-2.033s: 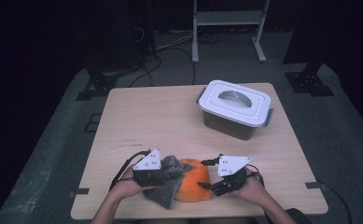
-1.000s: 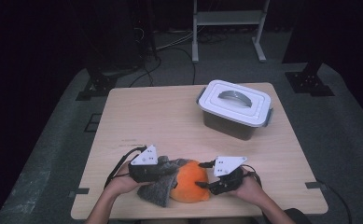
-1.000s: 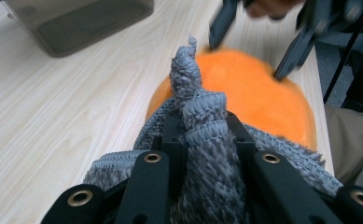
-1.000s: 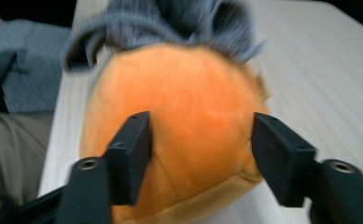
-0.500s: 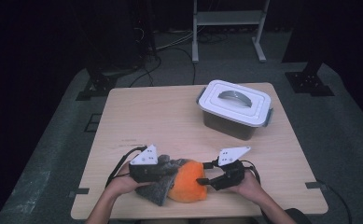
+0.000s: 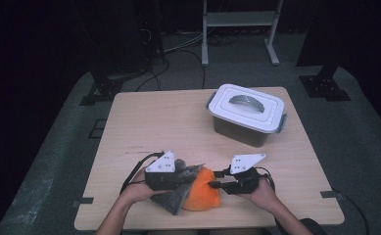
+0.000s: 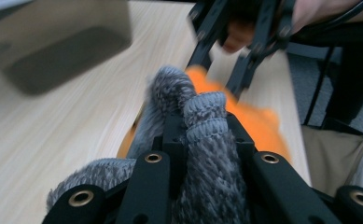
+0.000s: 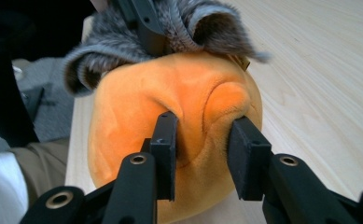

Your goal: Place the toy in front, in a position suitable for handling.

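An orange plush toy [image 6: 203,197] lies near the table's front edge, partly wrapped in a grey knitted cloth [image 6: 174,199]. My left gripper [image 6: 182,179] is shut on a bunched fold of the grey cloth [image 7: 207,140], at the toy's left side. My right gripper [image 6: 216,185] comes at the toy from the right. Its jaws have just been closing and now pinch a fold of the orange plush [image 8: 146,102] between the pads, denting it. The grey cloth [image 8: 202,18] drapes over the toy's far side.
A white lidded box [image 6: 247,112] with a grey handle stands at the back right of the wooden table [image 6: 168,122]. The person's forearms come in over the front edge. A metal stand and cables are on the floor beyond the table.
The right gripper's jaws have closed onto the orange plush. The left hand has shifted a little with the grey cloth still in its grip.
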A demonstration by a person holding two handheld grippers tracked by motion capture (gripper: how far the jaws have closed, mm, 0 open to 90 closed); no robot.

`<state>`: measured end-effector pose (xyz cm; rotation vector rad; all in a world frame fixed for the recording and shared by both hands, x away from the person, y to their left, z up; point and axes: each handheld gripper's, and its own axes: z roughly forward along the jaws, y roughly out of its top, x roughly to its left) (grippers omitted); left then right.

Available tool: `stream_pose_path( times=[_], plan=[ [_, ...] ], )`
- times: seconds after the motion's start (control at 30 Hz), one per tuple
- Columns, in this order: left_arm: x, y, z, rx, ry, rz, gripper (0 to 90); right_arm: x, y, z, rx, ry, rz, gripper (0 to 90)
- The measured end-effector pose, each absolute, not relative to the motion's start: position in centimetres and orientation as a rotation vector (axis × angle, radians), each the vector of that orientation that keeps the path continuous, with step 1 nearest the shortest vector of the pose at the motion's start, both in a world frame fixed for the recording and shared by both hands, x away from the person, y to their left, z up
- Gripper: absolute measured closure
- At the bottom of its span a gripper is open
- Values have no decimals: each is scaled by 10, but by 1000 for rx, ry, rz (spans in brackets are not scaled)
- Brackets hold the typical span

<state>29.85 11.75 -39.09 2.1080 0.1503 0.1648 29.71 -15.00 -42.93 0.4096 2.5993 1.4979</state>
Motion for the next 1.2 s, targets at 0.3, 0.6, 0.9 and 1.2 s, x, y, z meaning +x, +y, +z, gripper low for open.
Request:
stream_pose_path(
  times=[0.3, 0.6, 0.9, 1.2],
  plan=[
    [305, 84, -389, 2208, 67, 170, 754, 296, -151, -432, 406, 2609, 1480, 687],
    [302, 106, -393, 2192, 119, 162, 752, 299, -148, -433, 402, 2615, 1506, 697],
    [304, 103, -394, 2182, 114, 162, 752, 307, -150, -438, 472, 2625, 1586, 545],
    [293, 111, -384, 2139, 72, 143, 752, 314, -153, -442, 601, 2623, 1521, 680]
  ],
)
